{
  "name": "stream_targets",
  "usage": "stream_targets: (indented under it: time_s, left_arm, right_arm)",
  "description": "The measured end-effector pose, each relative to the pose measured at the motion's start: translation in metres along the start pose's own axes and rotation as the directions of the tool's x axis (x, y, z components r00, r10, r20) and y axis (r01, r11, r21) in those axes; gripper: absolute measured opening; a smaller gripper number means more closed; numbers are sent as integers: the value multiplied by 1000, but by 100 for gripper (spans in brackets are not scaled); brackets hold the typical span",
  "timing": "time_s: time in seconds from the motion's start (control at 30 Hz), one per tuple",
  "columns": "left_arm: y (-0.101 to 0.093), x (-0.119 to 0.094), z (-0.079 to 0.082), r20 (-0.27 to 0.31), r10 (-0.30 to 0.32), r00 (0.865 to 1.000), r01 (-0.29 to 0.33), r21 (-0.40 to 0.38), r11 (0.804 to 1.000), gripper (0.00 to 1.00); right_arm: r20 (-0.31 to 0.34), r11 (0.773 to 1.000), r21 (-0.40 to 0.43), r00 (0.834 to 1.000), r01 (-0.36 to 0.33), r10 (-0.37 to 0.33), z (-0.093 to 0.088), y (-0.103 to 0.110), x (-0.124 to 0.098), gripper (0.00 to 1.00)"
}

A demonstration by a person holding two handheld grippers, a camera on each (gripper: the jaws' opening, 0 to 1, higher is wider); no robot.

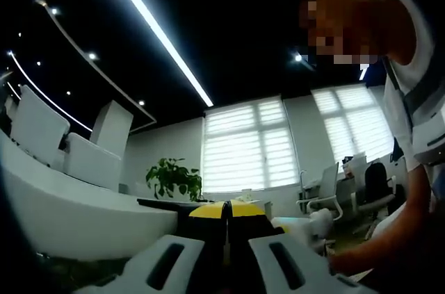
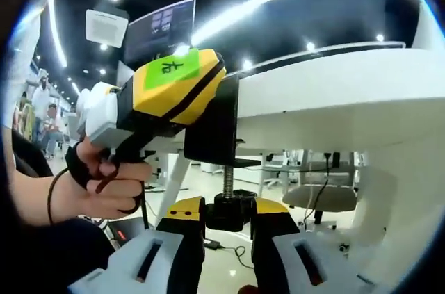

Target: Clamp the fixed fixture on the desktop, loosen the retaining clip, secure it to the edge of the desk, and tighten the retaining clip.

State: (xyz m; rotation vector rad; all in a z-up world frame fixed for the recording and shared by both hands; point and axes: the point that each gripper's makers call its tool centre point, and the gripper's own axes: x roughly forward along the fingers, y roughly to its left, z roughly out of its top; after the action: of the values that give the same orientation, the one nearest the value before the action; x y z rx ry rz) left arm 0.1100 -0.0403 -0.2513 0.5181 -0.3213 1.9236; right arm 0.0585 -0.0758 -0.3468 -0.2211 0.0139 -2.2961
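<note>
White desk (image 2: 334, 92) | clamp knob (image 2: 229, 210) gripped between right tool (image 2: 228, 228) | left tool (image 1: 228, 228) together.

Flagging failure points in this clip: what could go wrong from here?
1. The right gripper pinches only the small black screw knob from below; its jaws could slip while turning.
2. The black clamp sits at the white desk edge, steadied by the left gripper; released early, it may drop.

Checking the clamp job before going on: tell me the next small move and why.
Probably turn the screw knob with the right gripper to tighten. The black clamp already sits over the desk edge, steadied by the left gripper, and the right gripper's jaws close on the knob below it.
</note>
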Motion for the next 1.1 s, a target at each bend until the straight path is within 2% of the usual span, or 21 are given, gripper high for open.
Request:
stream_targets:
  time_s: [0.17, 0.33, 0.4, 0.43, 0.47, 0.5, 0.57, 0.67, 0.7, 0.73, 0.77, 0.8, 0.83, 0.87, 0.9, 1.1]
  left_arm:
    - [0, 0, 0, -1, 2, 1000, -2, 3, 1000, 2]
    - [0, 1, -1, -5, 8, 1000, -7, 4, 1000, 2]
    - [0, 1, -1, -6, 8, 1000, -8, 6, 1000, 2]
    - [0, 1, -1, -6, 8, 1000, -8, 6, 1000, 2]
    - [0, 1, -1, -6, 8, 1000, -8, 7, 1000, 2]
    - [0, 1, -1, -7, 8, 1000, -8, 9, 1000, 2]
    - [0, 1, -1, -4, 9, 1000, -9, 5, 1000, 2]
    - [0, 2, -1, -2, 10, 1000, -10, 8, 1000, 2]
    - [0, 2, -1, -5, 11, 1000, -11, 12, 1000, 2]
    - [0, 2, -1, -7, 12, 1000, -11, 14, 1000, 2]
    - [0, 2, -1, -8, 11, 1000, -11, 15, 1000, 2]
    - [0, 2, -1, -8, 10, 1000, -10, 16, 1000, 2]
    - [0, 2, -1, -7, 9, 1000, -9, 16, 1000, 2]
    - [0, 2, -1, -7, 9, 1000, -9, 15, 1000, 2]
    - [0, 2, -1, -6, 10, 1000, -10, 15, 1000, 2]
    - [0, 2, 0, -1, 12, 1000, -12, 10, 1000, 2]
  right_arm:
    - [15, 1000, 7, 1000, 0, 0, 0, 0, 0, 23]
    - [-16, 998, -50, 999, 35, -36, 1, -2, 0, 24]
    - [-36, 986, -109, 991, 128, -132, 0, -9, -3, 30]
    - [-32, 963, -207, 983, 173, -183, 4, -11, -6, 37]
    - [-22, 948, -240, 975, 211, -223, 8, -10, -9, 47]
    - [-33, 943, -221, 965, 247, -260, 8, -8, -13, 51]
    - [-28, 941, -149, 950, 303, -310, 10, 1, -22, 46]
    - [-31, 896, -99, 899, 433, -438, 10, 2, -32, 44]
    - [-37, 848, -70, 848, 525, -529, 10, -5, -40, 45]
    - [-37, 788, -64, 788, 612, -615, 12, -11, -50, 44]
    - [-41, 755, -32, 754, 655, -656, 13, -11, -54, 42]
    - [-70, 758, -23, 755, 652, -652, 9, -5, -50, 40]
    - [-67, 769, -38, 766, 638, -639, 8, -1, -42, 39]
    - [-69, 769, -41, 766, 638, -639, 5, -1, -39, 39]
    - [-74, 777, -41, 774, 628, -629, 3, 0, -34, 39]
    - [-65, 782, -16, 780, 623, -622, 1, -9, -20, 38]
